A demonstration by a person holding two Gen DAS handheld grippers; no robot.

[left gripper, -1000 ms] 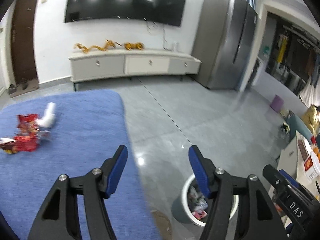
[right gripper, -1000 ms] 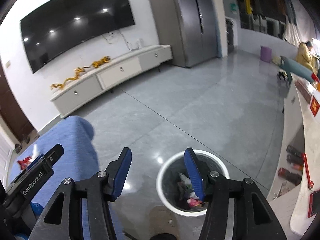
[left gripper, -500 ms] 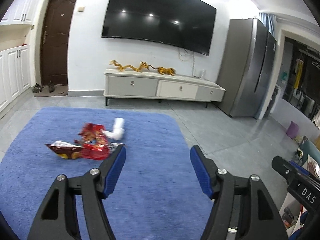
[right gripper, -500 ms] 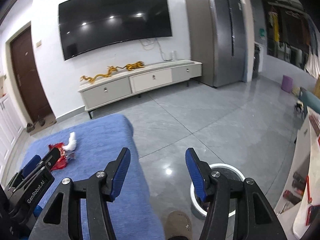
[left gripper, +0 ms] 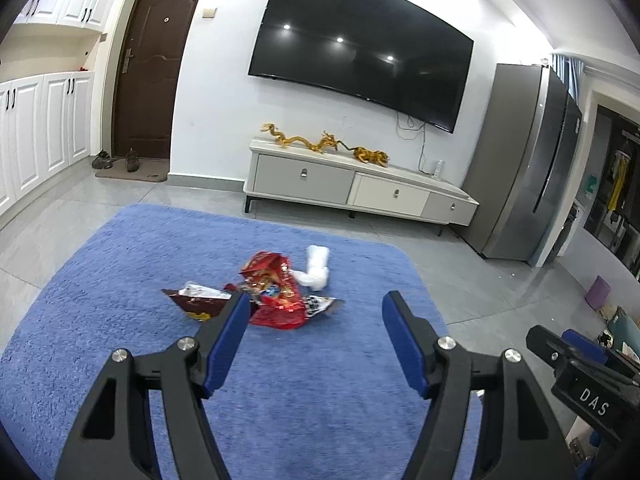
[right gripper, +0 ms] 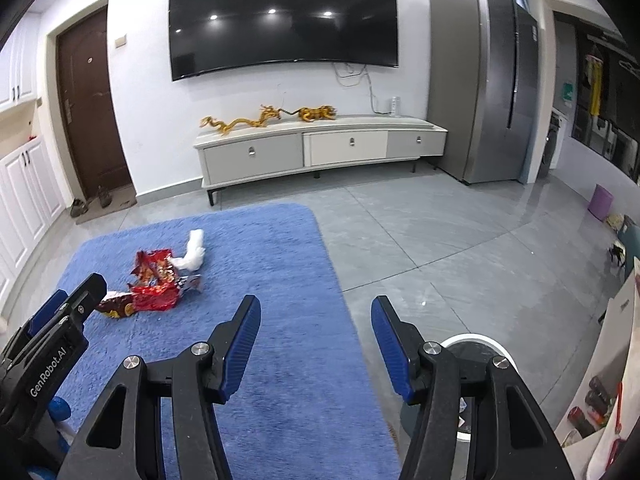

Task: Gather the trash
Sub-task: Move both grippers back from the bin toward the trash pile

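Trash lies in a heap on the blue rug: red snack wrappers, a dark red wrapper to their left and a crumpled white tissue behind. The heap also shows in the right wrist view, with the red wrappers and tissue at left. My left gripper is open and empty, held above the rug just short of the heap. My right gripper is open and empty over the rug's right edge. The white trash bin sits on the floor, mostly hidden behind my right finger.
A low TV cabinet with gold dragon figures stands against the far wall under a large TV. A grey fridge is at right, a brown door at left. Grey tile floor surrounds the rug.
Both grippers have swung left and up from over the bin toward the rug. The trash heap has come to the middle of the left wrist view. Both stay open.
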